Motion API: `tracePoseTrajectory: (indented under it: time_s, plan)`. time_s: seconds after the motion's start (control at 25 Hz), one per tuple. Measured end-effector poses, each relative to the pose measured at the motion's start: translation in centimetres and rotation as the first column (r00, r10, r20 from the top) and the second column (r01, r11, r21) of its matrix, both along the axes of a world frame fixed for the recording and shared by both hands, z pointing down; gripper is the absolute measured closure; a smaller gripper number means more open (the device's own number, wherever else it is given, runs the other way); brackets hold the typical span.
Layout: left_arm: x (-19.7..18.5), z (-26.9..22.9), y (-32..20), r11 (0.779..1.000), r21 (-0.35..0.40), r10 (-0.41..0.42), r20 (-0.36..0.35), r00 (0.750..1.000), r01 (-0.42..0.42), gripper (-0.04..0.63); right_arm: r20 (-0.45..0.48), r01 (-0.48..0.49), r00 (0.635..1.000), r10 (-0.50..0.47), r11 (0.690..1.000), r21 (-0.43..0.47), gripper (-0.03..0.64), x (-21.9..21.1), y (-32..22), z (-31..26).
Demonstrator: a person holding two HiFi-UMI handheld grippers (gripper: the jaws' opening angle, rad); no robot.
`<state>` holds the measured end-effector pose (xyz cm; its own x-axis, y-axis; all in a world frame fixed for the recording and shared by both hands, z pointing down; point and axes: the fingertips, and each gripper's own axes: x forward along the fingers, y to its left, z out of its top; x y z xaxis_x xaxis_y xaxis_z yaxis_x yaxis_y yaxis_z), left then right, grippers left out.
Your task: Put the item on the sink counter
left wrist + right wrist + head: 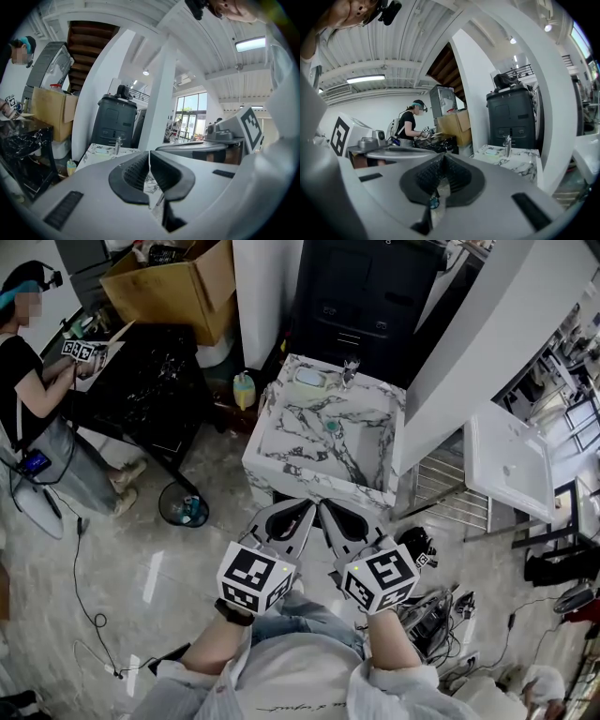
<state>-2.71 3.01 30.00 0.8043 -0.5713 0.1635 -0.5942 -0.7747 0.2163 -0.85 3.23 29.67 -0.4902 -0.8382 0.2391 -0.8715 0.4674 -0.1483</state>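
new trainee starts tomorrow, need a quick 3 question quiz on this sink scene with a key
1. True or false: the left gripper and the right gripper are both shut, with nothing held between their jaws.
2. In the head view, what stands just left of the marble sink unit? A) a yellow-green bottle B) a red bucket C) a potted plant
3. Fill in: the other person stands at the ___ table.

Key: 1 true; 2 A; 3 black
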Motion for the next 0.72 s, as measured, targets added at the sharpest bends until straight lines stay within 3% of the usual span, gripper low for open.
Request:
tracePoseTrajectory:
  time_s: [0.2, 0.56, 0.72]
  plan:
    - [-0.6, -0.6, -0.4, 1.0, 0.03, -0.004, 0.007, 1.0, 0.003, 0.572, -0.013, -0.001, 1.0, 0.001, 1.0, 0.009, 0.609, 0.1, 0.1, -0.2]
    - [-0.9, -0.8, 0.9, 0.998, 0.012, 0.065, -0.008, 0.998, -0.065, 0.572, -0.015, 0.012, 1.0, -0.011, 1.0, 0.026, 0.609, -0.2, 0.2, -0.9]
    - [0.3, -1.7, -0.2, 0.99, 0.066, 0.127, -0.009, 0.992, -0.126, 0.572, -0.044, -0.009, 0.999, 0.013, 0.997, 0.079, 0.609, 1.0, -0.4, -2.1]
